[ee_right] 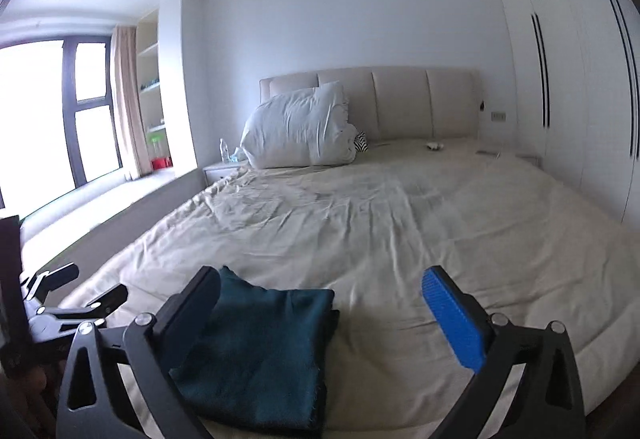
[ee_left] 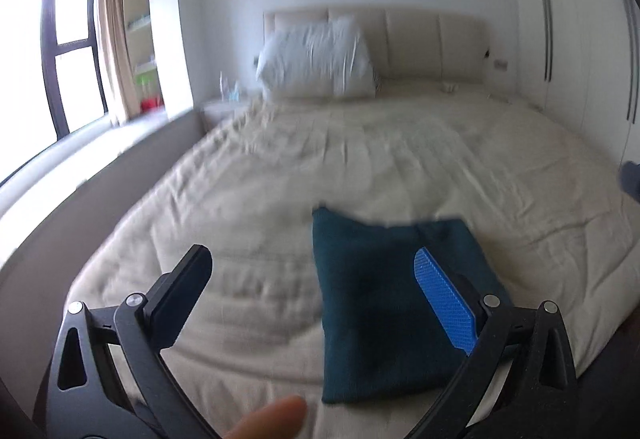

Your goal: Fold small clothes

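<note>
We note a teal garment (ee_left: 384, 303) lying folded flat on the bed (ee_left: 280, 167), near the foot end and on the cream sheet. It reads as a rough rectangle of several layers, with one edge slightly raised and wavy at the far corner in the right wrist view.

Left tool (ee_left: 316, 299): fingers spread wide, nothing between the pads. The blue ribbed pad (ee_left: 446, 303) shows in front of the garment in the picture, but the tool sits above the cloth and is not pinching it. A fingertip of the person (ee_left: 272, 419) shows at the bottom edge of the left wrist view (this view is blurred, so fine detail is lost).

Right tool (ee_right: 320, 319): also spread wide and empty. Its dark finger (ee_right: 192, 311) overlaps the garment's near-left corner in the picture; whether it touches we cannot tell. The left tool appears at the left edge of this view, beside the garment and apart from it.

Further off: a white bundled duvet (ee_right: 298, 127) rests against the padded headboard (ee_right: 400, 99). A window (ee_right: 48, 111) with a beige curtain is on the left, white wardrobe doors (ee_right: 568, 79) on the right. A water bottle (ee_right: 224, 150) stands on the nightstand beside the bed.
</note>
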A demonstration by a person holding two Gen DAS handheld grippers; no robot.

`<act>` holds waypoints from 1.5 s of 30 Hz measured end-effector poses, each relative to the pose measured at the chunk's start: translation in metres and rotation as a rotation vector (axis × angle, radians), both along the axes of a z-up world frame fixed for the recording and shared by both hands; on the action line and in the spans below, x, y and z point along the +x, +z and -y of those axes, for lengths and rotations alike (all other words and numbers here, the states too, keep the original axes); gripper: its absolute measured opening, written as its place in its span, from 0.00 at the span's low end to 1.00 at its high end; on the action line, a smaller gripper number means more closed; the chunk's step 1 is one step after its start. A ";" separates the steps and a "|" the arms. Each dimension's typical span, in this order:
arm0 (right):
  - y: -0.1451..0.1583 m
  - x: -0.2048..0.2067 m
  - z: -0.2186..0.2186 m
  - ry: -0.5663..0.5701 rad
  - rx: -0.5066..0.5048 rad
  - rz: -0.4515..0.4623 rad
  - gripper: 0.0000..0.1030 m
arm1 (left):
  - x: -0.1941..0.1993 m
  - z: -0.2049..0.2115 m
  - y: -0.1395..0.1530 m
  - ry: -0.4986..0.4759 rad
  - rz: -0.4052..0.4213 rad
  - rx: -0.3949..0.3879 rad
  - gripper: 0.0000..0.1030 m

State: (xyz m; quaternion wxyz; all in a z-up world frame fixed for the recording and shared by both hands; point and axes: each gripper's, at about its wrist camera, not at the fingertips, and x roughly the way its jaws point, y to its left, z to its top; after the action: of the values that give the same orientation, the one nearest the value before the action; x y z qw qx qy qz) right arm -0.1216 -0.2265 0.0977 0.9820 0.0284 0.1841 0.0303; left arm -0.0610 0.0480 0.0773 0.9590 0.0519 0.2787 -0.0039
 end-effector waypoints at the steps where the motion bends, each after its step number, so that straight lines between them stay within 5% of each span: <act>1: -0.001 0.000 -0.003 0.008 -0.013 -0.014 1.00 | 0.004 -0.001 -0.007 -0.003 -0.046 -0.024 1.00; 7: -0.032 0.008 -0.014 -0.006 -0.028 -0.219 1.00 | 0.029 -0.007 -0.053 0.009 -0.214 -0.109 1.00; 21: -0.091 0.024 -0.021 -0.038 0.043 -0.445 1.00 | 0.044 -0.009 -0.103 0.005 -0.326 -0.096 1.00; 45: -0.101 0.024 -0.022 -0.029 0.046 -0.488 1.00 | 0.051 -0.007 -0.113 0.007 -0.351 -0.091 1.00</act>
State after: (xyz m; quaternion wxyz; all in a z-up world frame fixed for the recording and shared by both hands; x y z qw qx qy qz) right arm -0.0979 -0.2040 -0.0029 0.9080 0.0599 0.4145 0.0126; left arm -0.0101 0.0554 -0.0360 0.8970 0.0062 0.4414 -0.0222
